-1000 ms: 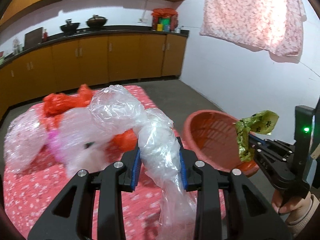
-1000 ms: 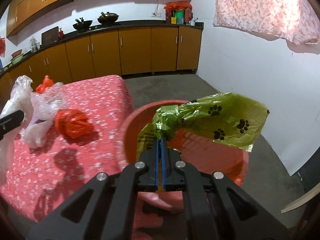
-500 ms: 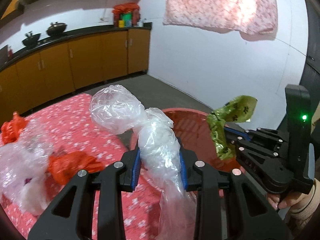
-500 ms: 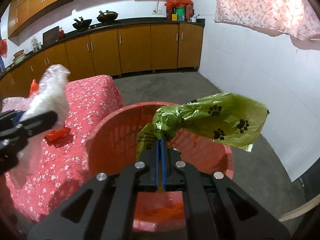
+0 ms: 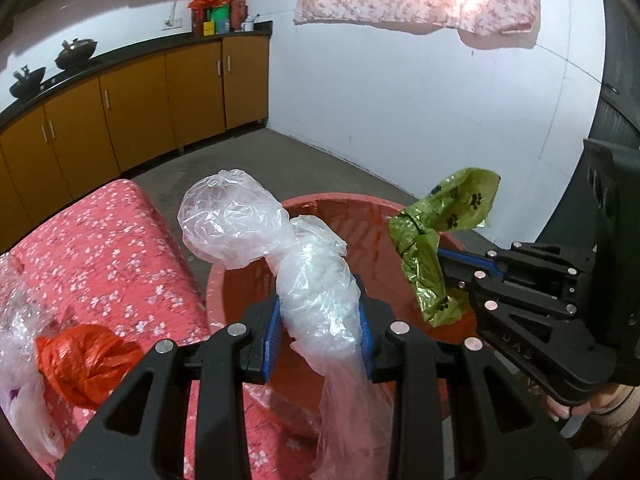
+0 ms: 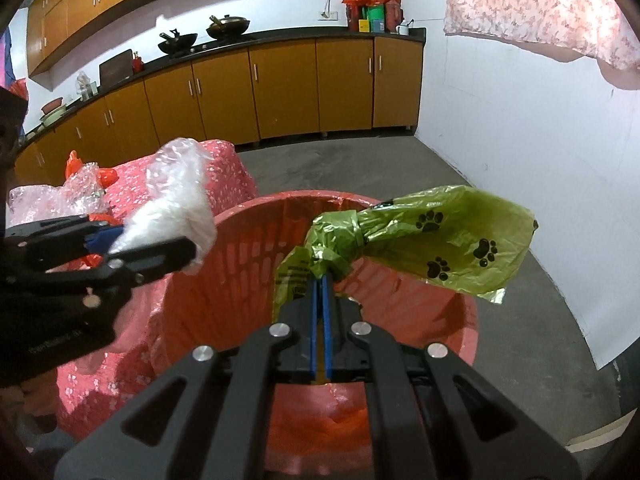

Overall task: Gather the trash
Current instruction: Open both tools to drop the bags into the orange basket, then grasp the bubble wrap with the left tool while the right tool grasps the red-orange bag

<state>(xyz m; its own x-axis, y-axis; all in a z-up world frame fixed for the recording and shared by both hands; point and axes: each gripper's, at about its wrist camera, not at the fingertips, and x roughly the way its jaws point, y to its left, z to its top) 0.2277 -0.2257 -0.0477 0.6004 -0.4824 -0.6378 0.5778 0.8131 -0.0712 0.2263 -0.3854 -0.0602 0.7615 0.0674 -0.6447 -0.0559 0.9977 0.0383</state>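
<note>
My left gripper (image 5: 320,312) is shut on a crumpled clear plastic bag (image 5: 280,248), held over the near rim of the round red basket (image 5: 376,216). From the right wrist view that gripper (image 6: 156,248) and its clear plastic bag (image 6: 176,208) hang at the left rim of the red basket (image 6: 240,280). My right gripper (image 6: 320,276) is shut on a knotted green bag with black paw prints (image 6: 432,236), above the basket's middle. The left wrist view shows the right gripper (image 5: 444,264) with the green bag (image 5: 436,248) over the basket's right side.
A table under a red flowered cloth (image 5: 108,240) stands left of the basket, with an orange bag (image 5: 84,360) and more clear plastic (image 5: 16,340) on it. Orange cabinets (image 6: 280,88) line the far wall. A white wall (image 6: 520,140) is close on the right.
Both grippers moved from beside the table to over the red basket, the left one further, carrying the clear bag. Both grips stayed the same.
</note>
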